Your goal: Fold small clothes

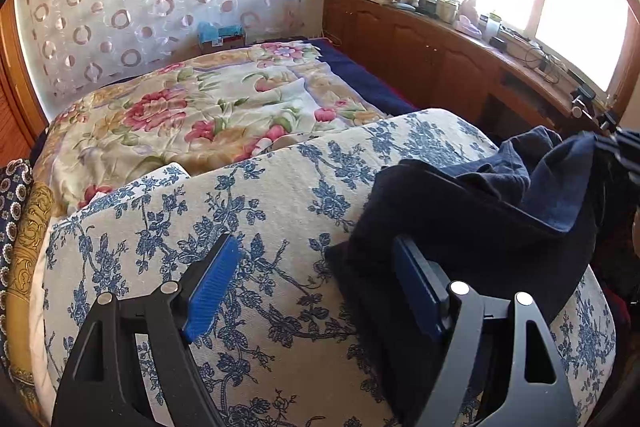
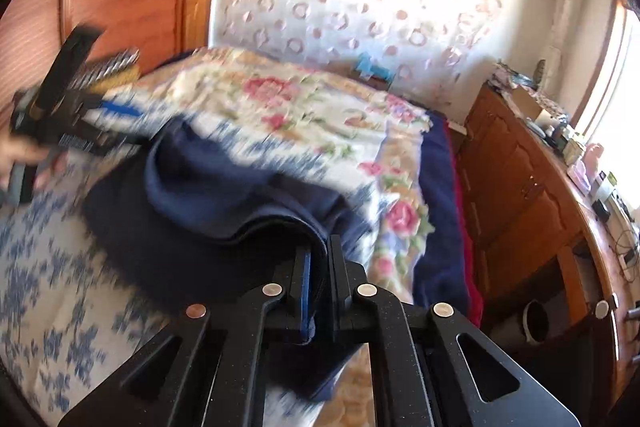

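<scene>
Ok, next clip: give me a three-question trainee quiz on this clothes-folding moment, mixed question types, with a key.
1. True or false: the right claw is shut on an edge of the dark blue garment.
2. Multiple choice: the left claw is A) shut on the garment, B) open above the blue-flowered cover, C) shut on a pillow.
3. Fill in: the surface beyond the blue-flowered cover is a quilt printed with pink ____.

Key: 1 true; 2 B; 3 flowers.
</scene>
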`<state>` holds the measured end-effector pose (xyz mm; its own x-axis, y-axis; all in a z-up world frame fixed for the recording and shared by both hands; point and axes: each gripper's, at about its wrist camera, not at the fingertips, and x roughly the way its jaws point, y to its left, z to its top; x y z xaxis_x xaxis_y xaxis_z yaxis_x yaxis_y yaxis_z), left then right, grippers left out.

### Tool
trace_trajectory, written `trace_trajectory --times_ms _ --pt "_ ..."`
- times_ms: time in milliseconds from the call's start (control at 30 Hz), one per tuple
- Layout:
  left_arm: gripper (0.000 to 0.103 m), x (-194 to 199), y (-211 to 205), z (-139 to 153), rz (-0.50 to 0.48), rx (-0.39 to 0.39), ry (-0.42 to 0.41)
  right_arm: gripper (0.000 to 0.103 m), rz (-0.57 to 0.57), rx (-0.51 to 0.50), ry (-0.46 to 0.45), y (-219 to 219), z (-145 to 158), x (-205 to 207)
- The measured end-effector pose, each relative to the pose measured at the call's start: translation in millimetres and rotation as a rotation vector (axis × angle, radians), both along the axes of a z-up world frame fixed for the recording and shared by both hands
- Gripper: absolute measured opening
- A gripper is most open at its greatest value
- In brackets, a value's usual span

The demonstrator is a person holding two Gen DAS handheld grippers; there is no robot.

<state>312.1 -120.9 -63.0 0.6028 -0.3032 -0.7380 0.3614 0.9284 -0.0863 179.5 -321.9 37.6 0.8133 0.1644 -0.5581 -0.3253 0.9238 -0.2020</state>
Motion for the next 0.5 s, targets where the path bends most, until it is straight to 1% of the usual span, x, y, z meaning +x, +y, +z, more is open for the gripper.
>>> trace_trajectory --times_ms 133,200,267,300,333,367,400,433,500 --pt "0.080 -1.3 3.6 2.6 0.007 -0.031 -0.003 0.007 -0.085 0.094 0.009 -13.3 6.5 30.7" --pt "0.080 -3.5 3.2 7.2 -0.012 -0.069 -0.012 0.007 -0.106 0.136 0.050 -18.4 2.3 44.9" --pt "0.080 -4.8 1.4 10.7 -0.026 -0.084 -0.019 0.007 -0.154 0.115 0.095 -13.8 -9.2 52.5" --pt "0.080 -4.6 0.0 11.3 -0.031 -0.083 -0.018 0.008 -0.160 0.113 0.103 -13.0 -11.7 53.1" --pt "0.080 -3.6 -1.7 11.3 -0.036 -0.080 -0.014 0.011 -0.159 0.114 0.110 -8.7 -10.9 54.1" --pt "0.080 -2.7 -3.0 11.3 -0.039 -0.080 -0.012 0.021 -0.170 0.109 0.103 -3.5 -9.9 52.0" --pt "0.080 -1.8 -3.5 10.7 -0.042 -0.082 -0.008 0.033 -0.183 0.108 0.087 -1.6 -4.1 49.4" --pt "0.080 -1.6 -3.7 9.6 -0.045 -0.087 0.000 0.039 -0.187 0.122 0.071 -1.8 1.0 43.3" --pt "0.080 -1.9 -4.0 4.4 -0.049 -0.091 0.025 0.058 -0.191 0.166 0.053 -5.9 7.7 31.1"
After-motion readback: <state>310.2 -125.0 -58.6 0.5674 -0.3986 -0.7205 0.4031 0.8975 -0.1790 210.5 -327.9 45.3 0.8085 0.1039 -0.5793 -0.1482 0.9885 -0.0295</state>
